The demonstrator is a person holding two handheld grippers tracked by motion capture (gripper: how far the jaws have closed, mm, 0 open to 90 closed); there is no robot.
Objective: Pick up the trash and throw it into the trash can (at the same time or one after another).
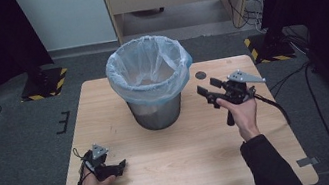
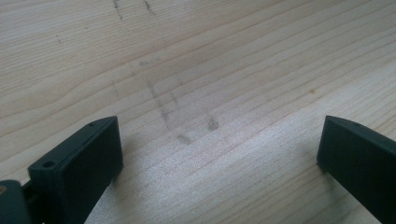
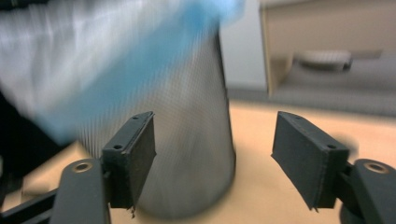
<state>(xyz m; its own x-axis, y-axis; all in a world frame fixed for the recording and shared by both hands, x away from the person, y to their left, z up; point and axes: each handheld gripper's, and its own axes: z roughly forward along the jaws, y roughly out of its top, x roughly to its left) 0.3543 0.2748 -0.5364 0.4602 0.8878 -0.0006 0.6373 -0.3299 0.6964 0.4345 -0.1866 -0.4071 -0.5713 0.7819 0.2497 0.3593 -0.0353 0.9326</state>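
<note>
Left gripper (image 1: 114, 169) sits at the near-left corner of the wooden table (image 1: 190, 169), held low by the left hand (image 1: 95, 184), body lying just over the surface. In the left gripper view its fingers (image 2: 79, 168) stand wide apart with bare wood grain and a few faint grey smudges (image 2: 187, 133) between them; nothing held. Centre of the table, toward the far edge: a grey metal mesh wastebasket (image 1: 156, 110), upright, lined with a pale blue plastic bag (image 1: 148, 67) whose rim is folded out over the top. A small dark round mark (image 1: 200, 75) lies on the table just right of the basket. Right gripper (image 1: 213, 92) is held above the table just to the right of the basket, apart from it, fingers pointing toward its wall; the right hand (image 1: 243, 115) grips it from below. In the right gripper view, blurred, its fingers (image 3: 135, 154) are spread wide and empty, with the mesh wall and blue liner seen beyond them.
</note>
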